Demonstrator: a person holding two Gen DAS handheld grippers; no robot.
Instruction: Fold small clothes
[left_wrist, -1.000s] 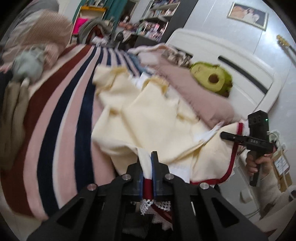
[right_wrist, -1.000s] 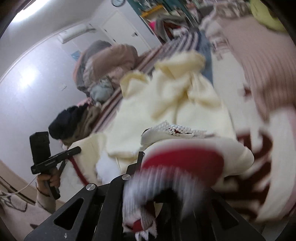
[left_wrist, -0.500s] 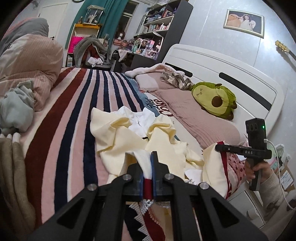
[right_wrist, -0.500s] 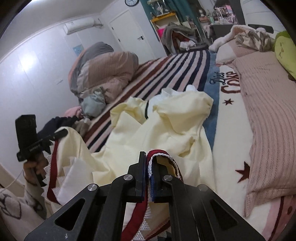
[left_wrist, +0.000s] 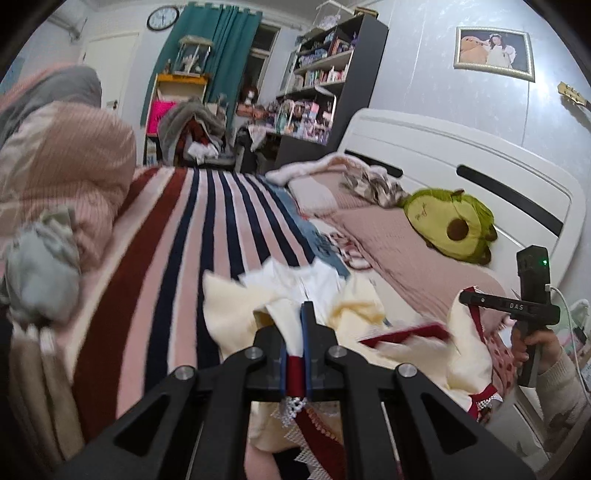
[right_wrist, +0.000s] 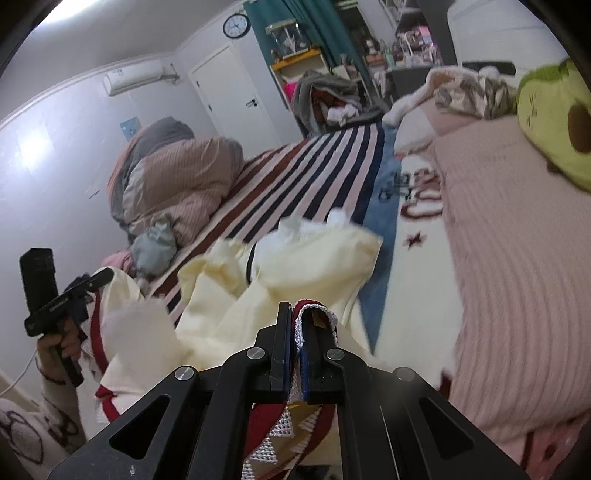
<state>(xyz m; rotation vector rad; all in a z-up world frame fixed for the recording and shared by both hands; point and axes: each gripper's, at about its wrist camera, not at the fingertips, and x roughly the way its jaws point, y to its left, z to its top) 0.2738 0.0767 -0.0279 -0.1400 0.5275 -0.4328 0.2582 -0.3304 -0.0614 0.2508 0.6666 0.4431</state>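
black fingers (left_wrist: 309, 328), silver screws, cream sleeve (left_wrist: 563, 398)

Cream garment (left_wrist: 236, 310) with red, white-lace trim; pink, maroon and navy striped blanket (left_wrist: 192, 229); green avocado plush (left_wrist: 452, 225); teal curtain (left_wrist: 207, 48).

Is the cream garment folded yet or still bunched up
Still bunched up. The cream garment lies in loose heaps on the striped blanket; left gripper and right gripper each pinch its red-trimmed edge.
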